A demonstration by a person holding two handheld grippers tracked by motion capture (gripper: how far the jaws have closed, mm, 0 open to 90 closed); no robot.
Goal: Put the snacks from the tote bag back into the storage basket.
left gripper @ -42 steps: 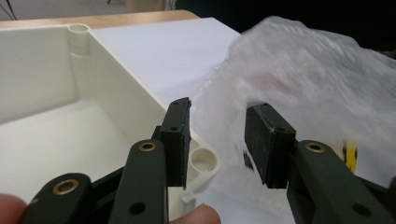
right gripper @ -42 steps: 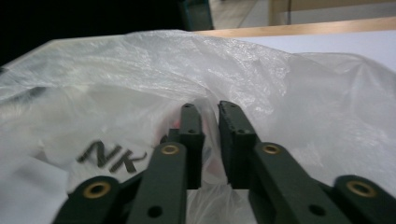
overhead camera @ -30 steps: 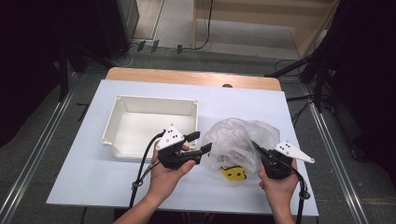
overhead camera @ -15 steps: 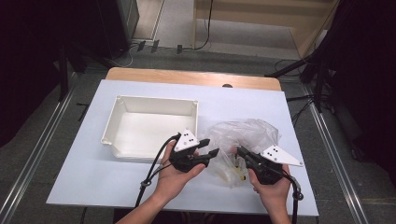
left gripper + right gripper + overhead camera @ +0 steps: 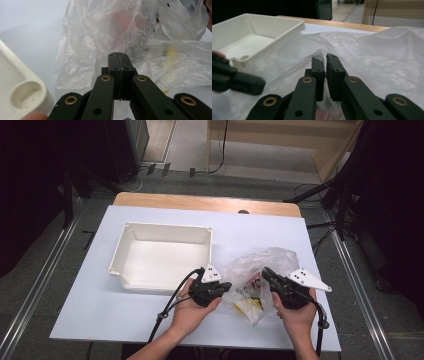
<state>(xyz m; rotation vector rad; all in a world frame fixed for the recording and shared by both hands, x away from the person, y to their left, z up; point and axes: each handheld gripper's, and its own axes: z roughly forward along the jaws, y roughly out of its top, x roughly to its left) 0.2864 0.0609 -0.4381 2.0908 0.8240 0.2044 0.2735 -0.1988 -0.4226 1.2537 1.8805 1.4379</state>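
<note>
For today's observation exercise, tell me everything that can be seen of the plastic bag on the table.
The plastic bag is thin, clear and crinkled, lying slumped on the white table just right of the white tray. Yellow and reddish items show blurred through the film; what they are cannot be told. The left gripper, jaws shut, reaches its left edge; whether it pinches film cannot be told. The right gripper pinches a fold of film on the right.

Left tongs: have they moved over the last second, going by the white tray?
Yes. In the high view the left tongs have slid right, from beside the white tray's front right corner toward the plastic bag, now touching its edge.
</note>
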